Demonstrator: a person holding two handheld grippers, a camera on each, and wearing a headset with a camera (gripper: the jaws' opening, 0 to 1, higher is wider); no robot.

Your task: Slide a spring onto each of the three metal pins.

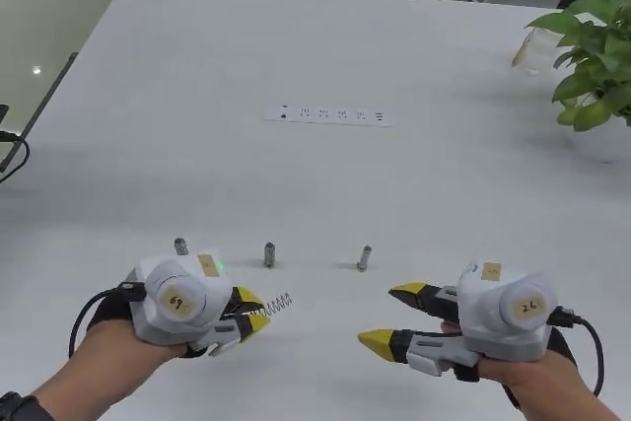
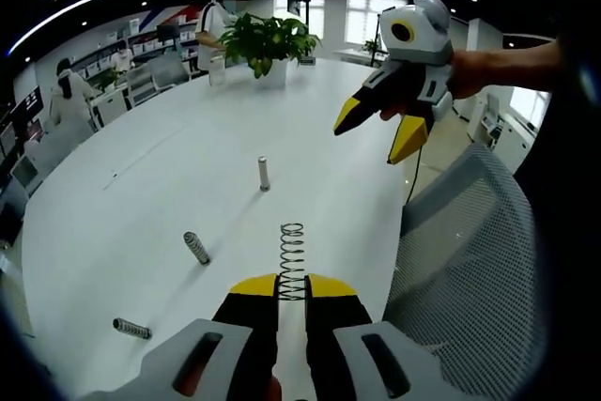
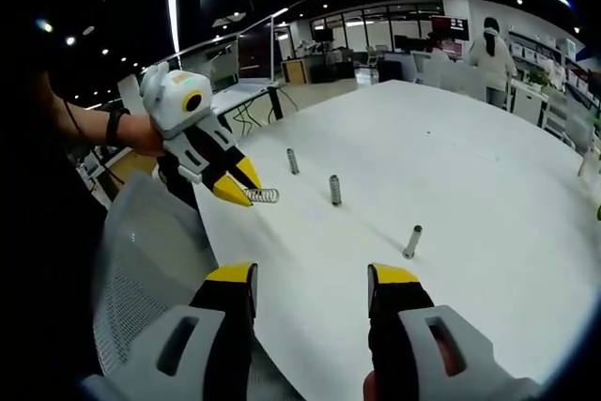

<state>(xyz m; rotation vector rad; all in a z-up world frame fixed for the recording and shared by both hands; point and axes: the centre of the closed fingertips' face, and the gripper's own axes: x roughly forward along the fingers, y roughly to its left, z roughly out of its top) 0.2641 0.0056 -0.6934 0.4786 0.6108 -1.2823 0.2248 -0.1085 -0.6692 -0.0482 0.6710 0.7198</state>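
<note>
Your left gripper (image 1: 256,309) is clamped on one end of the spring (image 1: 279,305). The rest of the spring sticks out past the tips, low near the table (image 1: 296,46) and just in front of the middle pin (image 1: 269,254). That pin and the left pin (image 1: 180,245) look coiled already. The right pin (image 1: 364,258) looks bare, so it is likely your target. Your right gripper (image 1: 377,314) has its jaws apart, holds nothing, and sits near that pin.

Watch the grip. You hold only the end coils, so the spring may pivot or squirt out if you squeeze harder or bump it. The free end can wobble, miss the pin top and catch on its edge. If you push on after that, the spring could buckle, or the pin could tip if it stands loose. As you cross over, your hand could also brush the middle pin. Line the spring up over the pin before you lower it.
</note>
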